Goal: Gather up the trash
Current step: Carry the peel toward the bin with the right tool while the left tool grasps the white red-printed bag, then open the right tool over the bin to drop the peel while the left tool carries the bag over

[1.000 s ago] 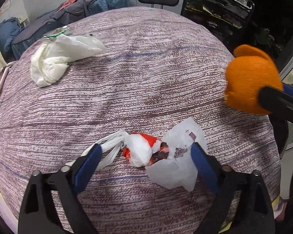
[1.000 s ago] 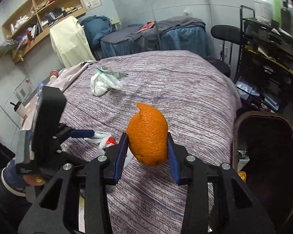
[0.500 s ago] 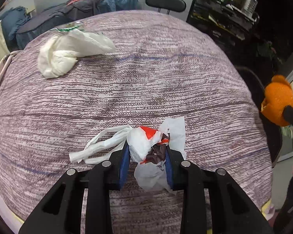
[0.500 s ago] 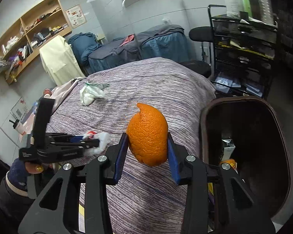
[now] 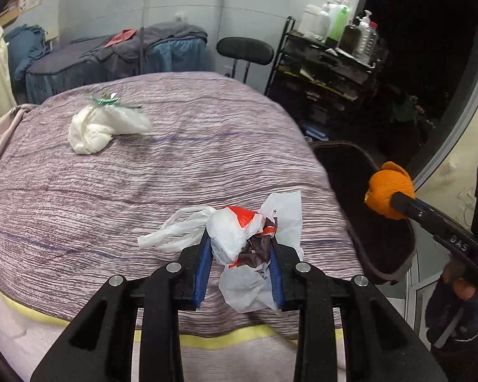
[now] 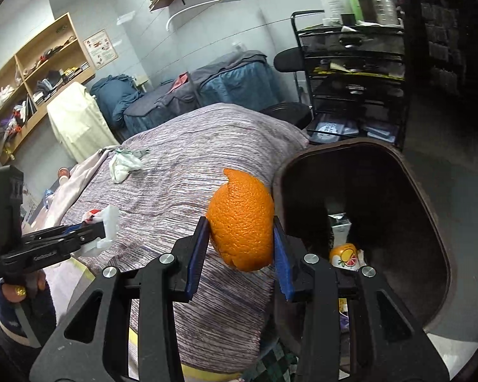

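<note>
My left gripper [image 5: 240, 256] is shut on a crumpled white and red plastic bag [image 5: 239, 238], lifted just above the purple striped bed cover [image 5: 127, 191]. My right gripper [image 6: 240, 243] is shut on an orange peel [image 6: 242, 219], held beside the rim of the dark brown trash bin [image 6: 439, 232]. The bin holds a carton and an orange printed wrapper. In the left wrist view the orange peel [image 5: 387, 192] hangs over the bin [image 5: 382, 248] at the right. In the right wrist view the left gripper [image 6: 102, 232] shows at the left with the bag [image 6: 106, 226].
A white crumpled bag [image 5: 102, 125] with a green wrapper lies far back on the bed. A black rack [image 6: 350, 73] with bottles and a black stool [image 5: 245, 51] stand behind the bin. Another covered bed [image 5: 111, 60] and wooden shelves [image 6: 32, 73] line the wall.
My left gripper closed on the red and white bag and lifted it off the cover. My right gripper carried the orange peel rightward to the bin's edge.
</note>
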{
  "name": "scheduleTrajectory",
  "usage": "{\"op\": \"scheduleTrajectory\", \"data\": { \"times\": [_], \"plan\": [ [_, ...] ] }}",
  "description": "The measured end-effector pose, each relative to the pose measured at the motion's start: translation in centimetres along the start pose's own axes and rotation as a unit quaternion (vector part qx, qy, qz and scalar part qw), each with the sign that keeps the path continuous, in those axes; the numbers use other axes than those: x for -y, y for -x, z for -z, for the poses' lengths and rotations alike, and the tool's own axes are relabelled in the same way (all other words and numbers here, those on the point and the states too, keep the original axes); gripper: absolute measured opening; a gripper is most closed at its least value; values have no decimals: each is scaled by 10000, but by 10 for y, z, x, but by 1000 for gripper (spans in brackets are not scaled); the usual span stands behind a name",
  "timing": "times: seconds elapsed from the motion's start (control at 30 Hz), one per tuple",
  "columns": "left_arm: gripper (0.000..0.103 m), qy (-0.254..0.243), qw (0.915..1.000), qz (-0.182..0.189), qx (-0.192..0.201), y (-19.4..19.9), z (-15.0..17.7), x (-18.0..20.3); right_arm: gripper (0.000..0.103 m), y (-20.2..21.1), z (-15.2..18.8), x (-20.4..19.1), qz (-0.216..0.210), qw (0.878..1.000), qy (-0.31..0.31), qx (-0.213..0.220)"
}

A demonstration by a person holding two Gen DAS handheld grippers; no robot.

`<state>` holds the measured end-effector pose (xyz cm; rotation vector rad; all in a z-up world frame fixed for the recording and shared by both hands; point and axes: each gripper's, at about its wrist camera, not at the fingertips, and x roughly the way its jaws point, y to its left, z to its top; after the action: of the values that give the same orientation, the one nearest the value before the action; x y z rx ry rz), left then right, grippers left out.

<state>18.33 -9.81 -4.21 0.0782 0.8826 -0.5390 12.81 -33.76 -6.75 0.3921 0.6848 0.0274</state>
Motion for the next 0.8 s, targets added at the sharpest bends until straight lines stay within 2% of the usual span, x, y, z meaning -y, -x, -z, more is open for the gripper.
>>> {"op": "scheduleTrajectory", "data": {
  "times": [0.5,0.8],
  "plan": [
    [31,-402,9971,586,260,0,-8,78,39,29,12,58,592,9968,-457,266],
    [31,-604,9935,942,186,-6,-6,114,39,15,23,90,1017,9927,-640,72]
  ]
}}
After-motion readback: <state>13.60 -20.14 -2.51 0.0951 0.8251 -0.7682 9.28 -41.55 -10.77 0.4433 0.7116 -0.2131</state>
